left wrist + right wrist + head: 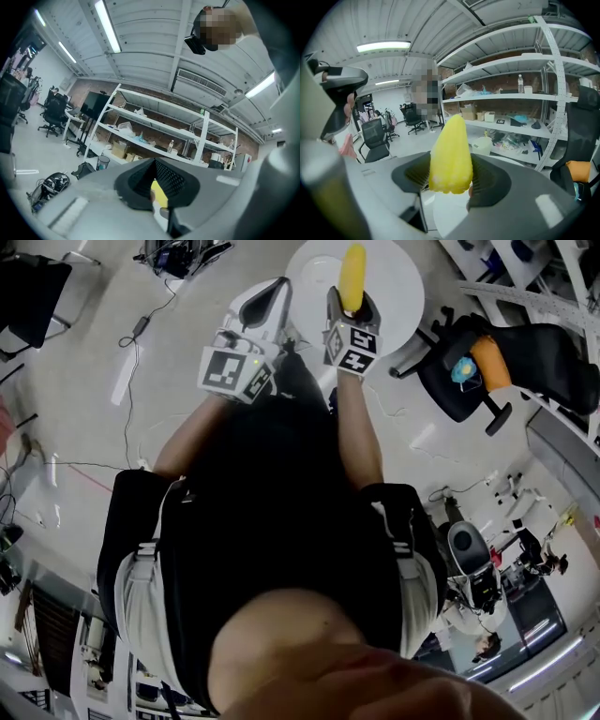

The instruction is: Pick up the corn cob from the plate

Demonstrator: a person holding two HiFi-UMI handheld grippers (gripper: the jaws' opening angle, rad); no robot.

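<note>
Over a white round surface (398, 282), corn cob (450, 154) upright, tight in the right tool (449, 183); left tool (157, 187) agape, empty.

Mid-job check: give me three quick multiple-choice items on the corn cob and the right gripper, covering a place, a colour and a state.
1. Where is the corn cob?
A. In a bowl
B. Between the right gripper's jaws
C. Inside a bag

2. What colour is the corn cob?
A. Green
B. Brown
C. Yellow

3. What state is the right gripper in?
A. Shut on the corn cob
B. Open with nothing in it
C. Out of every view

Answers:
1. B, since the right gripper view shows the corn cob standing between the two dark pads of the right gripper.
2. C, since the cob shows plain yellow in both the right gripper view and the head view.
3. A, since both pads press against the cob's sides with no gap showing.
</note>
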